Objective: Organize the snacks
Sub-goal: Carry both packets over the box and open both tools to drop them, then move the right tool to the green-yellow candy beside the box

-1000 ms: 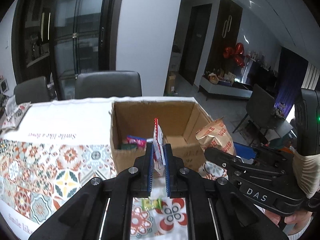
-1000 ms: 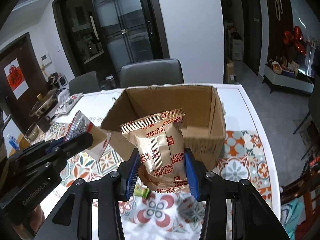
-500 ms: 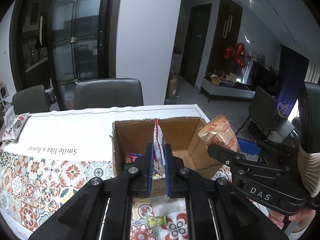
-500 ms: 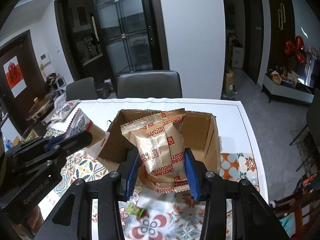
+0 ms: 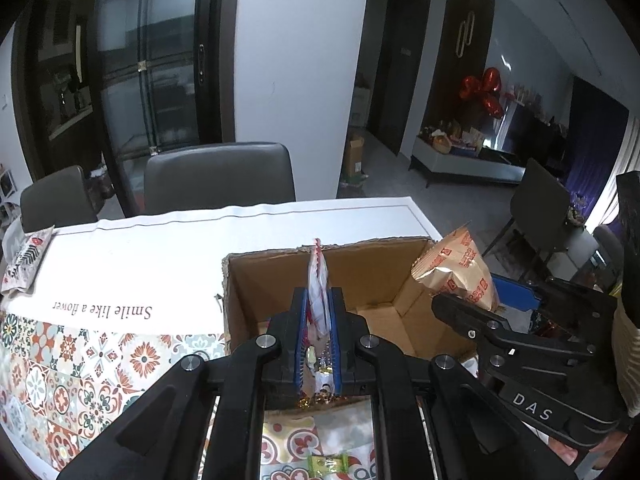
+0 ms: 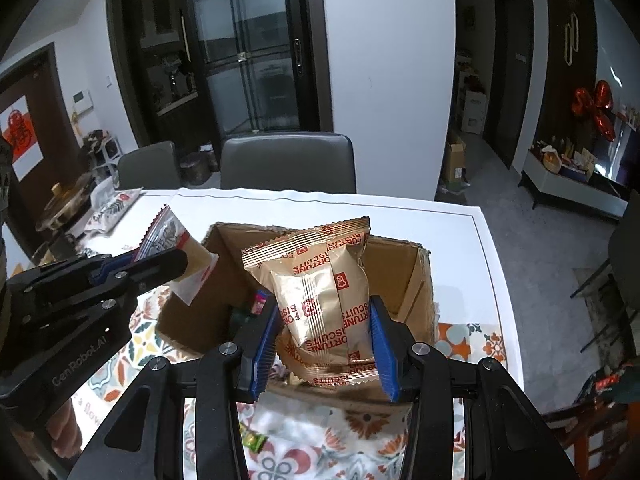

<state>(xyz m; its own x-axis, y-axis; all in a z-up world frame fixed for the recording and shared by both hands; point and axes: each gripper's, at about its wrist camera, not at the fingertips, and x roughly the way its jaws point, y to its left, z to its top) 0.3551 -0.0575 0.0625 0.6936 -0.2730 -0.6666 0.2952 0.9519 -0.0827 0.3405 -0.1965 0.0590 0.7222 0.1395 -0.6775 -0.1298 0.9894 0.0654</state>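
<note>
Worktop: fills lower half of both views, white cloth w/ patterned tile border.

Cardboard box: open-topped, centre frame in both views. Small wrapped items lie on its floor at lower left; rest of floor bare.

Gold biscuit pack: centre of right wrist view, upright, over the box opening near the front wall. Also visible at right of left wrist view, at the box's right wall.

White sachet: thin, red-edged, centre of left wrist view, standing on edge over the box's near-left portion. Seen at left of right wrist view, over the left wall.

Right claw: clamped on the gold biscuit pack, pads pressing both sides.

Left claw: clamped on the white sachet, pads nearly together.

Green candy: loose on worktop, bottom centre, in front of box.

Step in hand (est.): deposit both snacks into box.
- Lower each claw until pack bottom is below rim before releasing; a high drop may tip pack over the wall.
- Move the sachet inward from left wall first.
- Release one side at a time; keep claws apart to avoid a clash.
- Place the biscuit pack on bare floor at right, not on small items.
</note>
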